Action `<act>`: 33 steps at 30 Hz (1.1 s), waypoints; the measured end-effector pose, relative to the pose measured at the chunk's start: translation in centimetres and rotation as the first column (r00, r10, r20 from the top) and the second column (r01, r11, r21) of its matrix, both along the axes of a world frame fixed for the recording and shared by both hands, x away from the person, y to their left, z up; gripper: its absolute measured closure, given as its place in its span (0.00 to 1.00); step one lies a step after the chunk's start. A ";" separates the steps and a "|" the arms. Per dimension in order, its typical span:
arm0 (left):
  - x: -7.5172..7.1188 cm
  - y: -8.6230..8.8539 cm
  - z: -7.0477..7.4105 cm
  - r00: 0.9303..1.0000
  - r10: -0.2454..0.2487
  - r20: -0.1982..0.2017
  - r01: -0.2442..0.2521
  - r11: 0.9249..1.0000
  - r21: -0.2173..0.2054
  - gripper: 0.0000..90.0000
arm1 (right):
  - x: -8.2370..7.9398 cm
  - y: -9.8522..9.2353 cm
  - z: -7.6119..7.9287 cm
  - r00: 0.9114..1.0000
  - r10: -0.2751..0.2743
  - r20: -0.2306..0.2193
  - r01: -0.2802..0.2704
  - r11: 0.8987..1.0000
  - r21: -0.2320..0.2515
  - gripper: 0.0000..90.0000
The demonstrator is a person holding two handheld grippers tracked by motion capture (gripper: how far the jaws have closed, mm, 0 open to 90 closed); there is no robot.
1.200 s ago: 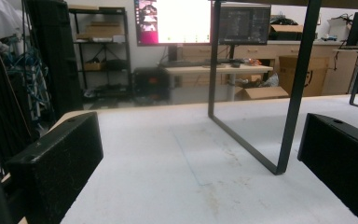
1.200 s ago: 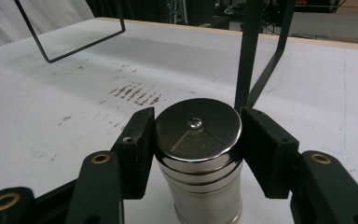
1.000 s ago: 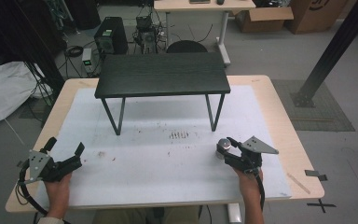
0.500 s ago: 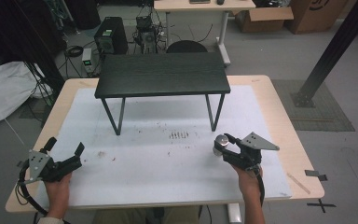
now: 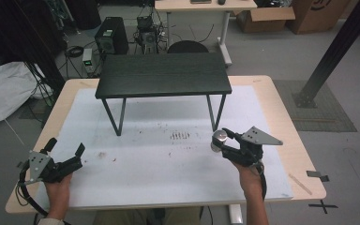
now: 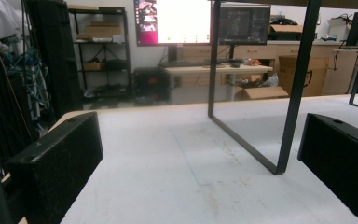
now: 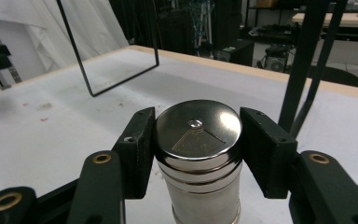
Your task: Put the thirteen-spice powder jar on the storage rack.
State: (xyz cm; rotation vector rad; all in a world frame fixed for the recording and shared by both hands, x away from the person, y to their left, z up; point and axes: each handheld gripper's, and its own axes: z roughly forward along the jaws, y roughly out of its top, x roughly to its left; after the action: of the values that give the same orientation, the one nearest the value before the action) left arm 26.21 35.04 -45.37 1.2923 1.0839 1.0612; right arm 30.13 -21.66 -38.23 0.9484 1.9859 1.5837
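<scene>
Clamping a shiny metal shaker (image 7: 198, 158) between both jaws of the right gripper (image 5: 225, 143), upright over the white mat (image 5: 168, 164), edging slightly forward since a second ago toward the black shelf (image 5: 163, 74). Resting near the table's left edge, left gripper (image 5: 63, 157) gaping apart, holding nothing.

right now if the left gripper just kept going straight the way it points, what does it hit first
Probably the near leg frame of the small black table. The left gripper is open, with bare white mat ahead before that frame, though depth is hard to judge.
</scene>
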 end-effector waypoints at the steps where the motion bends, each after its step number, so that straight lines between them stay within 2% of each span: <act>1: 0.0 0.0 0.0 1.000 0.000 0.000 0.000 1.000 0.000 0.00 | 0.0 0.1 0.3 1.000 0.005 0.002 -0.005 1.000 0.004 0.53; 7: 0.0 0.0 0.0 1.000 0.000 0.000 0.000 1.000 -0.001 0.00 | 0.2 0.4 1.8 0.999 0.029 0.015 -0.029 1.000 0.007 0.53; 16: 0.0 0.0 0.0 1.000 -0.001 0.000 0.001 1.000 0.000 0.00 | 0.5 1.2 4.9 0.996 0.079 0.038 -0.078 0.997 -0.016 0.53; 24: 0.0 0.0 0.0 1.000 0.000 0.000 0.000 1.000 0.000 0.00 | 1.0 1.9 7.0 0.992 0.112 0.061 -0.112 0.994 -0.006 0.53; 26: 0.0 0.0 0.0 1.000 0.000 0.000 0.000 1.000 0.000 0.00 | 1.4 2.4 8.2 0.988 0.132 0.076 -0.132 0.991 -0.005 0.53; 31: 0.0 0.0 0.0 1.000 0.000 0.000 0.000 1.000 0.001 0.00 | 1.8 3.2 9.6 0.984 0.152 0.097 -0.152 0.988 -0.007 0.53; 33: 0.0 0.0 0.0 1.000 0.000 0.000 0.000 1.000 0.000 0.00 | 2.3 3.7 10.7 0.980 0.168 0.109 -0.168 0.986 -0.005 0.53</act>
State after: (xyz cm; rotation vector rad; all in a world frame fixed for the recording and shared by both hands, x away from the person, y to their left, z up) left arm 26.20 35.05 -45.37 1.2921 1.0841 1.0611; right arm 32.45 -17.92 -27.52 0.6949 2.0320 1.6916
